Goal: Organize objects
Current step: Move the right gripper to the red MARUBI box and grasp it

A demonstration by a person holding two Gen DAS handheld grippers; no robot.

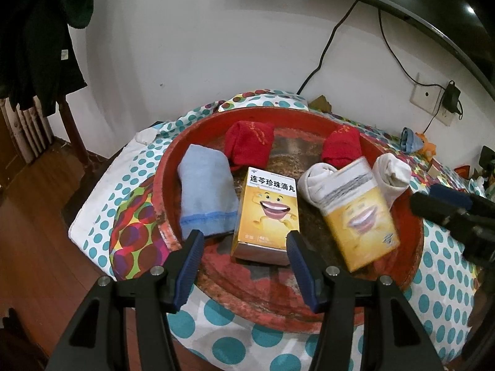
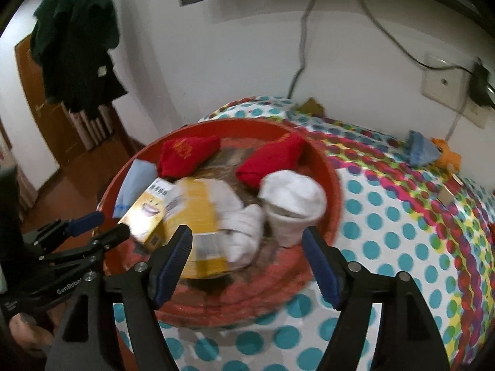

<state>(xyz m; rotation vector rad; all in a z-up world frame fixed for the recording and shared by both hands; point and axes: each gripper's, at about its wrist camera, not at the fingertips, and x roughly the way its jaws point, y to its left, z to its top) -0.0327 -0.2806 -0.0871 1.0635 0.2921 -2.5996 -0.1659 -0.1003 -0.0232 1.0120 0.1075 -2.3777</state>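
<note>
Boxes — two yellow cartons with a grinning cartoon face — sit in a round red tray [image 1: 411, 235] on a bed with a dotted cover [image 2: 386, 216]. Nearest, the left gripper [image 1: 244, 247] hovers over the tray's near rim, jaws apart and empty, framing the near end of the upright-printed left box [image 1: 266, 213] without touching it. The right gripper [image 2: 247, 241] likewise stands wide, nothing between its blue pads [image 2: 318, 262]; no earlier view is given to compare. Its view is blurred. The right box [image 1: 359, 216] lies tilted, print upside down from the left wrist, leaning against a white sock [image 1: 315, 182]. A second white sock [image 1: 393, 176] is just beside it on the right. A folded light-blue cloth [image 1: 207, 194] lies left of the left box, touching or nearly so. Farther back in the tray, two red socks — one left [image 1: 250, 142], one right [image 1: 340, 145], well apart. Beyond, a white wall with a black cable [image 1: 328, 46], a socket plate [image 1: 427, 95], dark clothing [image 1: 37, 31] hanging at far left.
</note>
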